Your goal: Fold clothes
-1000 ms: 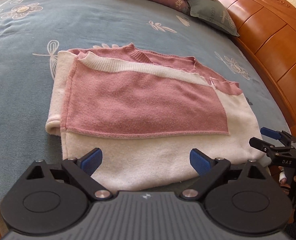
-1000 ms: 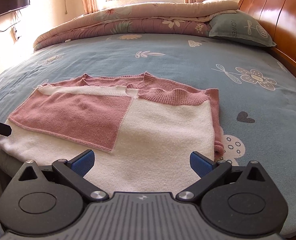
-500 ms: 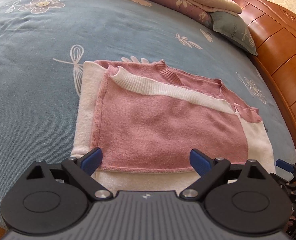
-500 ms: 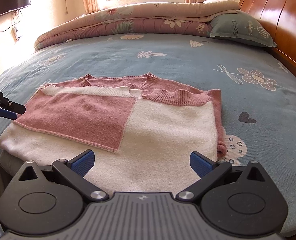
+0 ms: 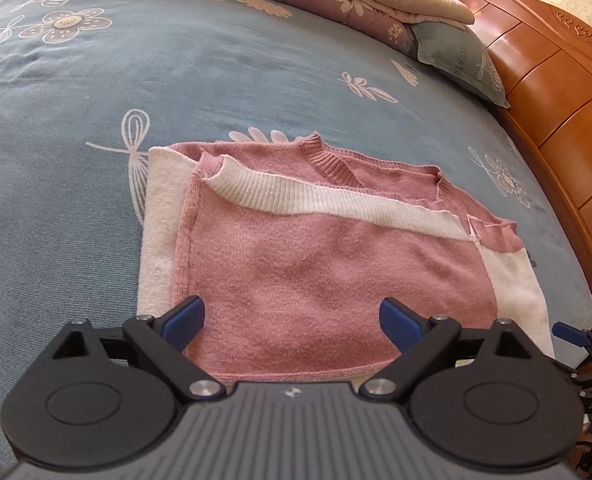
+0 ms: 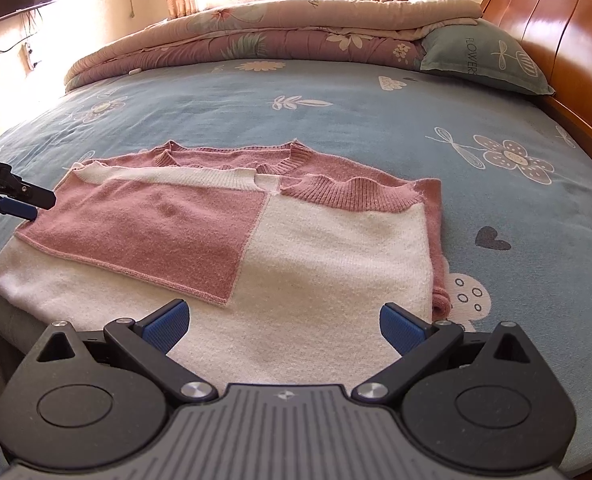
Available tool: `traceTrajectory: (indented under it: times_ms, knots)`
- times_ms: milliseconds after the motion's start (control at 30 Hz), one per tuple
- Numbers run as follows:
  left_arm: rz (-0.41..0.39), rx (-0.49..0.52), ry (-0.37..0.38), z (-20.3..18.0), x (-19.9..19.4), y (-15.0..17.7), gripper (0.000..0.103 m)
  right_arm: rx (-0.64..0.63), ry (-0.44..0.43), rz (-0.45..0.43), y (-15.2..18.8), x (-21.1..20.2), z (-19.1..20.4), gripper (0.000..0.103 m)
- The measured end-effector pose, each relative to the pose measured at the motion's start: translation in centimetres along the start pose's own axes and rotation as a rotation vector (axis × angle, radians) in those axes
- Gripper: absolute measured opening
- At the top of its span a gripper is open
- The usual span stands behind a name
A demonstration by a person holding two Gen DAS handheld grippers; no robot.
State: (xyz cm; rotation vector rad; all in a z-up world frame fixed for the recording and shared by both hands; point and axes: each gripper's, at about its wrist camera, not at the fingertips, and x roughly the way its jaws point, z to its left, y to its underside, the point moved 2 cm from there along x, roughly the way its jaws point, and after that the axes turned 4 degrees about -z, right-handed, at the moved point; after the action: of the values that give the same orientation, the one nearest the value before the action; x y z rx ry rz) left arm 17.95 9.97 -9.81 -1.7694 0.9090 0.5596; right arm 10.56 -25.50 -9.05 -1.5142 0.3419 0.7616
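Both the left gripper [image 5: 291, 322] and right gripper [image 6: 283, 322] are spread wide, nothing held. Sweater [image 6: 316, 252] hem at 6 o'clock is best pinched evenly, both layers.

Legible text: the grey-green pillow [image 6: 484, 58] by the headboard is showing the word "FLOWERS" down its face; the left gripper [image 6: 15, 204], at the frame's left edge, is displaying "Robot.AI"; the right gripper [image 5: 576, 334] is bearing "DAS" on its body.
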Motion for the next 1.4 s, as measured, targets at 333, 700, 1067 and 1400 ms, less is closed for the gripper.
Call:
traceTrajectory:
  times_ms: [333, 700, 1067, 1400]
  knots:
    - [-0.037, -0.013, 0.029, 0.5, -1.1, -1.9, 0.094, 0.021, -0.019, 0.002, -0.1, 0.3, 0.0, 0.103]
    - [-0.042, -0.069, -0.021, 2.6, 2.7, -4.2, 0.094, -0.014, -0.023, 0.02, -0.2, 0.3, 1.0, 0.103]
    - [-0.096, -0.114, 0.042, 5.3, -1.6, -4.9, 0.094, -0.008, -0.037, 0.024, -0.4, 0.6, 1.6, 0.103]
    - [0.012, -0.303, 0.173, 8.9, 0.9, -1.7, 0.094, -0.032, -0.053, 0.031, -0.4, 0.5, 2.5, 0.103]
